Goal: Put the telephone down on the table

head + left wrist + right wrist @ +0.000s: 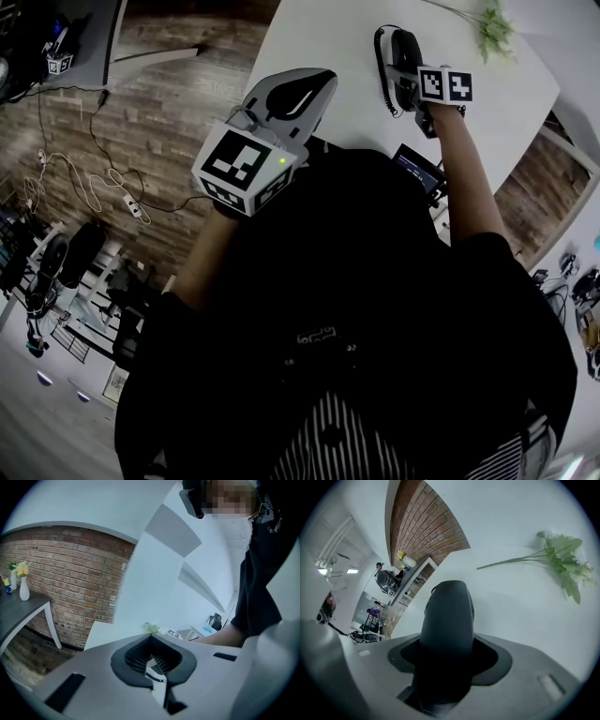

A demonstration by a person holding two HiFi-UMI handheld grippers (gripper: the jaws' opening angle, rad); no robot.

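My right gripper (pixel 446 641) clamps the black telephone handset (pixel 447 611), with a leafy sprig (pixel 562 559) lying ahead of it. My left gripper (pixel 152 660) has its jaws together, holding nothing.

Right gripper (pixel 446 656): jaws clamped on a dark telephone handset (pixel 449 611), one pad on each side. The handset fills the gap and sticks out forward, its rounded end away from the camera. Below and beyond it is a white table (pixel 520 620). Can't tell whether the handset's far end touches the table; the angle is too flat. A green plant sprig (pixel 558 557) lies on the table at upper right, well apart from the handset, stem pointing left. A brick wall (pixel 424 527) is behind. Against it stands a dark side table (pixel 415 571) with a small vase (pixel 401 557) of yellow flowers. Far left is blurry, probably racks or equipment.
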